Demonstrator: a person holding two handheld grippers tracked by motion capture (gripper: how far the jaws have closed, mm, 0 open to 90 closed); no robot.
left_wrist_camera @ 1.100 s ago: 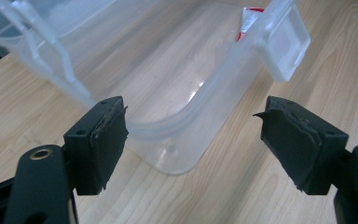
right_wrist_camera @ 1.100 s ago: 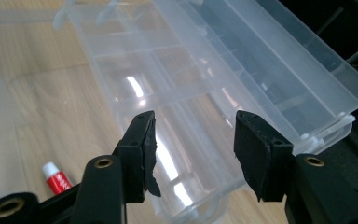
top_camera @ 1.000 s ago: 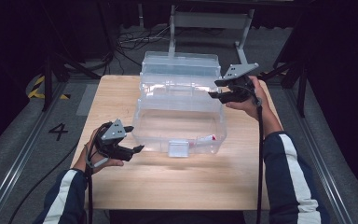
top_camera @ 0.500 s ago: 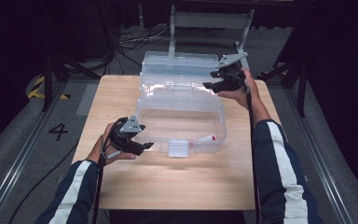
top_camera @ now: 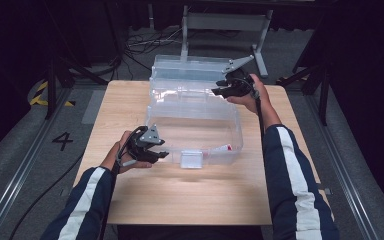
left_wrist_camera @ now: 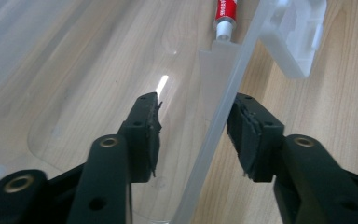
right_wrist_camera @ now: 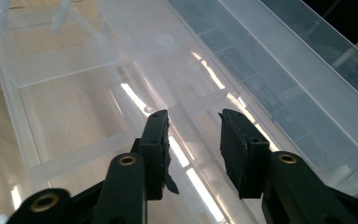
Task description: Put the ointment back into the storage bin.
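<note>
A dark studio floor with cables and stands surrounds a pale wooden tabletop [top_camera: 145,200], and a clear plastic storage box [top_camera: 195,122] stands at its centre, its hinged lid [top_camera: 195,67] thrown back toward twelve o'clock. At about eight o'clock of the box, the left gripper [top_camera: 161,156] straddles the near wall [left_wrist_camera: 214,126] close to the front left corner; its jaws have just been closing, yet a gap remains on both sides of the thin wall, so nothing is pinched. A red and white tube [left_wrist_camera: 225,14] lies inside the box, and a clear latch [top_camera: 192,159] hangs at six o'clock on the front. At roughly two o'clock, the right gripper [top_camera: 219,90] hovers over the inner divider tray [right_wrist_camera: 121,93] near the rear rim; its jaws have also just been closing, with a clear ridge below the gap and no pad contact visible.

The box looks light, thin-walled and somewhat springy, with a glossy surface likely to slip between the pads. The stiffest holds are probably the rolled rim and the corners; mid-wall would flex. Gripping the rim on opposite corners should keep it from twisting or tipping the tube about
</note>
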